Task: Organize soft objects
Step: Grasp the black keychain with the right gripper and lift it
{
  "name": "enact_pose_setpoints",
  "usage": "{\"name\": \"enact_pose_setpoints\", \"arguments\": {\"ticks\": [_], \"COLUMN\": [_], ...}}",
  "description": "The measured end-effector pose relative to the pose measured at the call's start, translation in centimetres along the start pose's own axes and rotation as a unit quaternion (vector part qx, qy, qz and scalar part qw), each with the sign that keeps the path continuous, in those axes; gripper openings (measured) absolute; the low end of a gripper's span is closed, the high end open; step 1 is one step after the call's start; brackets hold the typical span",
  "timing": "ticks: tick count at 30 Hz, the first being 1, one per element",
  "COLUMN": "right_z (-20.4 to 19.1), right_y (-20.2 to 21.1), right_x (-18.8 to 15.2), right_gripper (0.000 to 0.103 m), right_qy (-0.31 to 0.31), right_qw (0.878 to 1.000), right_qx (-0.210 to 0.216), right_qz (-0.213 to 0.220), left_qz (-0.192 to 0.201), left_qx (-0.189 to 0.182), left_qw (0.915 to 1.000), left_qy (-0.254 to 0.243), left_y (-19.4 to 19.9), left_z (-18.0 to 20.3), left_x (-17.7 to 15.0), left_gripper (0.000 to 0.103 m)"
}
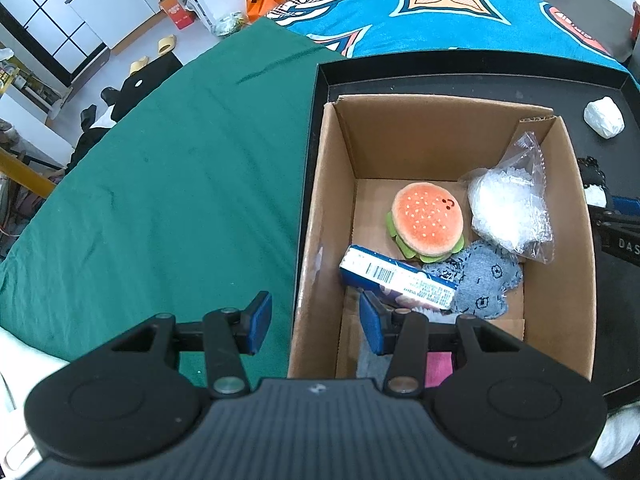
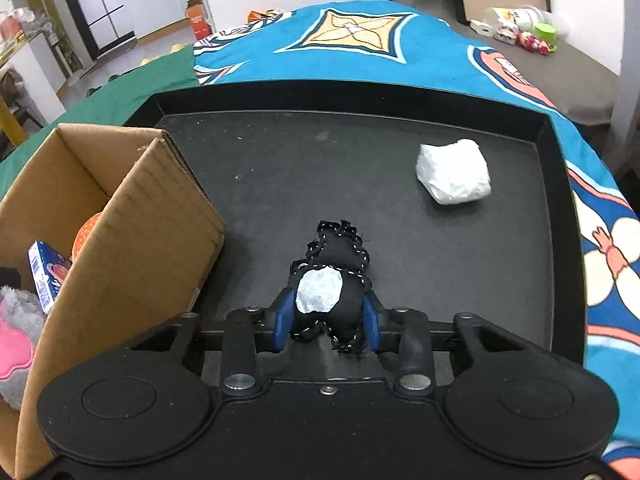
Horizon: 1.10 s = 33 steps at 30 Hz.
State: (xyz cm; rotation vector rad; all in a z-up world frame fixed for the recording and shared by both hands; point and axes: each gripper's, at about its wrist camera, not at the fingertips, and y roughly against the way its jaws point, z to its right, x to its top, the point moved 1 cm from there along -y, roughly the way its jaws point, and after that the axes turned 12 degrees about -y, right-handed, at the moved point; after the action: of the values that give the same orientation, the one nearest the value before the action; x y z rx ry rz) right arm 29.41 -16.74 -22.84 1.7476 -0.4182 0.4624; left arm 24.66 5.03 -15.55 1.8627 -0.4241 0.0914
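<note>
On the black tray [image 2: 552, 208], raised walls closed off the far and right sides; bare floor lay open between the cardboard box [image 2: 132, 216] at left and a white crumpled wad [image 2: 454, 172] near the far right corner. Tray sat on a green cloth [image 1: 160, 184] and a blue patterned blanket [image 2: 352, 52].

Right gripper [image 2: 328, 312] angled steeply down over the tray's near middle, blue pads pressed on both flanks of a small black stitched toy with a white patch [image 2: 332, 276]. Toy's head end pointed away along the tray floor, clear of the box wall and well apart from the wad.

Left gripper [image 1: 316, 322] also tilted steeply down, straddling the box's left wall: one finger outside over the green cloth, the other inside. Whether the pads pinched the wall could not be told.

Inside the box: plush burger [image 1: 426, 222], blue carton [image 1: 396, 280], denim plush [image 1: 480, 280], clear plastic bag [image 1: 508, 208]. Grey and pink fabric lay at the near end.
</note>
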Motion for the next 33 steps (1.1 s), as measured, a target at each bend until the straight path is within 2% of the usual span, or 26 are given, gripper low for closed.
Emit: {"name": "enact_pose_setpoints", "arguments": {"ticks": [16,33], "right_z": [-0.1,-3.5], "right_y": [4.8,9.9], "right_x": [0.3,0.6], "right_gripper": [0.033,0.034], "right_qy": [-0.009,0.012], "right_qw": [0.999,0.997], "right_qx": [-0.003,0.007], "right_qz": [0.032,0.070], "left_qz": [0.021,0.039], "left_qx": [-0.007,-0.035], "left_qw": [0.9997,0.9979], "left_qy": [0.011,0.037], "left_y": [1.4,2.3], "left_z": [-0.6,-2.3], "left_x": [-0.7,-1.5], "left_gripper": [0.047,0.047]}}
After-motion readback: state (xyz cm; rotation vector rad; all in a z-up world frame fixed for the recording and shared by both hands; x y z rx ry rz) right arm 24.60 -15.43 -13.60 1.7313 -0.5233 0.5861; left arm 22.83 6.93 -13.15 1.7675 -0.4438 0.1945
